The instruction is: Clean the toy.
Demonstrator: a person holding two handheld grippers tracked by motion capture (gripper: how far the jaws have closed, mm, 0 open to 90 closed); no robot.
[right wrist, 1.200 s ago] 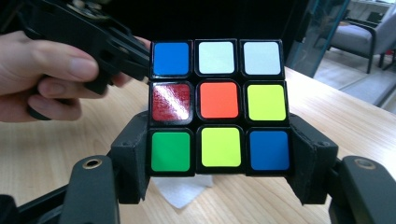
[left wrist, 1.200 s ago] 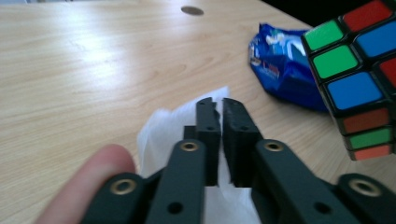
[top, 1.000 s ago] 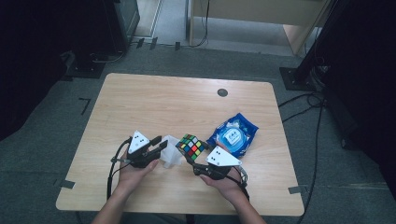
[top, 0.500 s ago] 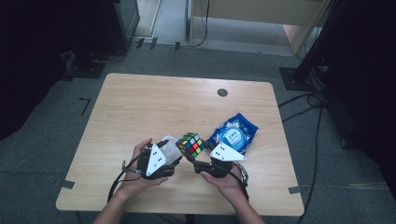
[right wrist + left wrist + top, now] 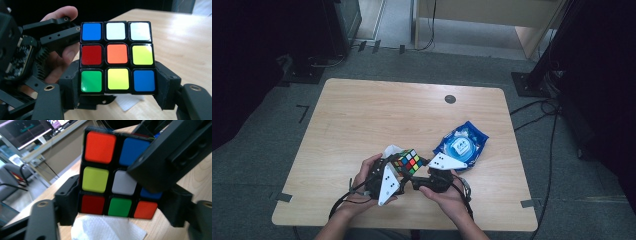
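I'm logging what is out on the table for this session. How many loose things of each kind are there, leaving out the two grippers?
Puzzle cube: 1
White paper tissue: 1
Blue packet: 1
Total: 3

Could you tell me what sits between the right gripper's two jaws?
The puzzle cube sits there, its bottom row clamped between the right gripper's jaws; the right gripper view shows it.
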